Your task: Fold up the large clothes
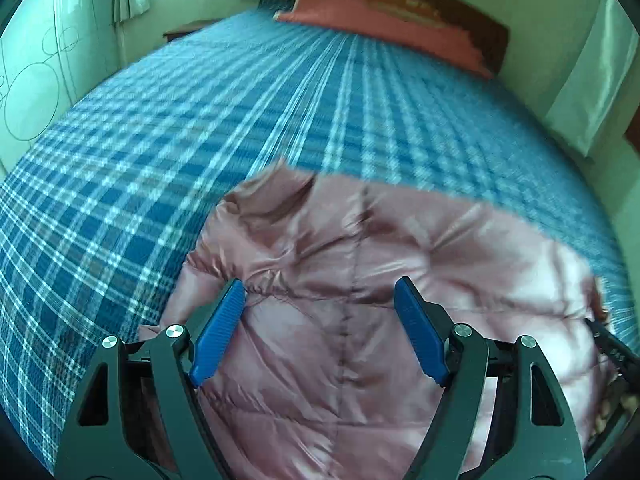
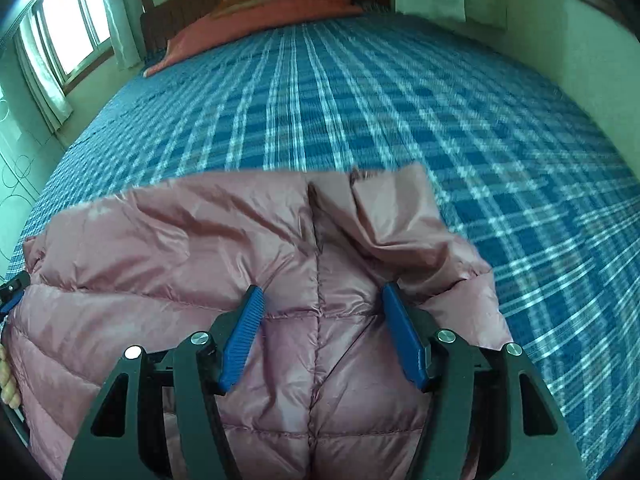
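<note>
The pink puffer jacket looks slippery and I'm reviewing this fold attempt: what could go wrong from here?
1. The pink puffer jacket is shiny and puffy; the right gripper and left gripper hover over it with jaws open, so a shallow pinch may slip off.
2. A flap is already bunched at the far edge and could get folded in crooked.
3. Both views are motion-blurred; fast moves could drag the jacket across the plaid bedspread.
</note>
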### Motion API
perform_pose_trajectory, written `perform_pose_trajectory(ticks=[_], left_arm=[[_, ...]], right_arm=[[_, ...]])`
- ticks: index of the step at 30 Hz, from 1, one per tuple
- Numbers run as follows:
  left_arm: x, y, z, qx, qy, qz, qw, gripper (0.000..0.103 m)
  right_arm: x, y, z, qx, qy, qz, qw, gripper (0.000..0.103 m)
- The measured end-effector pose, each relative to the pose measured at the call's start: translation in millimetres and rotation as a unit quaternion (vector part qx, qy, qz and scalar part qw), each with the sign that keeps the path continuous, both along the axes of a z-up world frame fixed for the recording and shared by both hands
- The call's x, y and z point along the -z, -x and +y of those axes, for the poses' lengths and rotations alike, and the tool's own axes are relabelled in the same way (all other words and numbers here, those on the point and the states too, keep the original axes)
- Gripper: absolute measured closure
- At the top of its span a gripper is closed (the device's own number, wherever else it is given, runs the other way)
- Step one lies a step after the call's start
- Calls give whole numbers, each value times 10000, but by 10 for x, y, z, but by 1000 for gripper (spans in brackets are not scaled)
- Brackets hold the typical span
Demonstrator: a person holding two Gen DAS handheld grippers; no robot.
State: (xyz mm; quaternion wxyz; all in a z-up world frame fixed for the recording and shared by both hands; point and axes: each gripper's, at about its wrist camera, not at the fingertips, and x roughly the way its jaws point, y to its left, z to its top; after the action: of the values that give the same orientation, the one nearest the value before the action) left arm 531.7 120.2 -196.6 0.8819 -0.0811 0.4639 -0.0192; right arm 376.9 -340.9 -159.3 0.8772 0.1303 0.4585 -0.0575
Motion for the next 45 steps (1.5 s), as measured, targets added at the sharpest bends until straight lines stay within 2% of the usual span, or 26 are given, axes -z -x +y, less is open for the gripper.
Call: perform_pose_trajectory(ticks=[2,6,9,12,16,20,22,24,27,31,33,34,36,37,38,39,41,43,45], left_arm=[[-5,27,53,-66,124,-47,9999,26],[-213,291,231,-100,538,-146,9984,26],[-350,588,448,-212,826,-266,9960,25],[-397,978,770,-573,1163,-333,9910,24],[-251,1549,1200,-1284,1836,-107,9745,23],[-75,2051,1348,-1590,2472,107,9558,23],[-10,2282,1301,-1586,2757,78,9480,23],[59,2396,1211,-1528,2980,25,9422,22],[173,2355,1100,-1570,3110,130,9373,22],[219,2185,1119,-1928,3306,-146,9238,22],[243,2113,1130,-2146,3410,-243,9149,22],[241,2080,1121,-2238,3338,-256,9153,25],[244,1999,1067,-2192,3178,-229,9222,68],[265,1961,1049,-2162,3191,-162,9226,73],[281,1966,1071,-2170,3255,-187,9201,82],[278,1971,1074,-2178,3298,-207,9183,86],[213,1992,1059,-2123,3170,-241,9241,90],[141,2079,1045,-2059,2994,-303,9312,92],[76,2137,1048,-2054,2941,-315,9329,92]], right_arm=[[-86,92,-71,99,-147,-46,9998,40],[-344,481,-230,207,-285,-314,9989,40],[-428,950,-394,385,-495,-473,9969,38],[-421,1488,-607,707,-871,-537,9922,37],[-248,2183,-806,1225,-1671,-561,9767,37],[-74,2594,-684,1334,-2584,-608,9549,37],[14,2654,-568,1264,-2940,-590,9456,37],[107,2611,-463,1264,-3006,-502,9440,37],[235,2533,-410,1424,-3302,-625,9310,37],[306,2442,-479,1782,-3550,-987,9124,37],[307,2433,-535,1857,-3558,-1077,9096,37],[300,2420,-536,1866,-3505,-1091,9113,38],[298,2398,-563,1844,-3404,-1063,9159,54],[326,2397,-589,1803,-3493,-1057,9134,64],[355,2402,-615,1776,-3599,-1054,9098,72],[368,2403,-622,1757,-3666,-1061,9075,74],[357,2428,-628,1678,-3697,-1114,9070,81],[307,2490,-620,1609,-3611,-1156,9112,83],[267,2564,-607,1561,-3555,-1184,9139,83]])
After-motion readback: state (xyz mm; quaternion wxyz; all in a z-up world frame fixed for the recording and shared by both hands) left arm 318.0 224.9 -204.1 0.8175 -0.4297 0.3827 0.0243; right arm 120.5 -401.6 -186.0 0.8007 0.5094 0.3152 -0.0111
